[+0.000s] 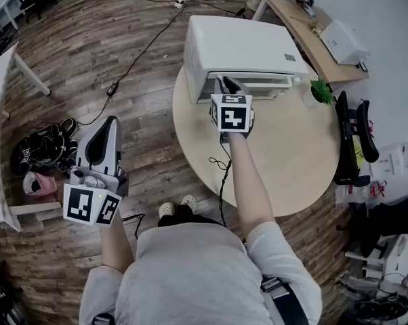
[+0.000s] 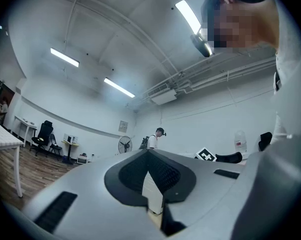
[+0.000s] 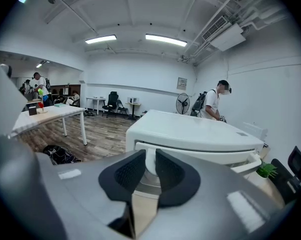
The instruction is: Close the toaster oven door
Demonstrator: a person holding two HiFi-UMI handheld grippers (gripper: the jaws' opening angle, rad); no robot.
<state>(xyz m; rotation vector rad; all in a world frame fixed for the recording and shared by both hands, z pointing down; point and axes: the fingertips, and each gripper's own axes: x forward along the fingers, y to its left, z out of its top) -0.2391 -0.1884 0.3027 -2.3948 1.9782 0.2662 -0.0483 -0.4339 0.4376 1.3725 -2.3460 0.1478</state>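
Toaster oven (image 1: 241,46) sits at the far edge of the round bench (image 1: 292,161), door facing me, apparently ajar. Right gripper (image 3: 150,159) fingers are clenched on the door handle (image 3: 250,160) near its left end, pinching the white mount. Left gripper (image 2: 148,156) hangs off to the side over the floor, fingers pressed together, holding nothing. Door is likely light, stiff and hinged at the bottom, and the box itself is probably light enough to skid. Grip the bar and push evenly, easing it in rather than slamming.
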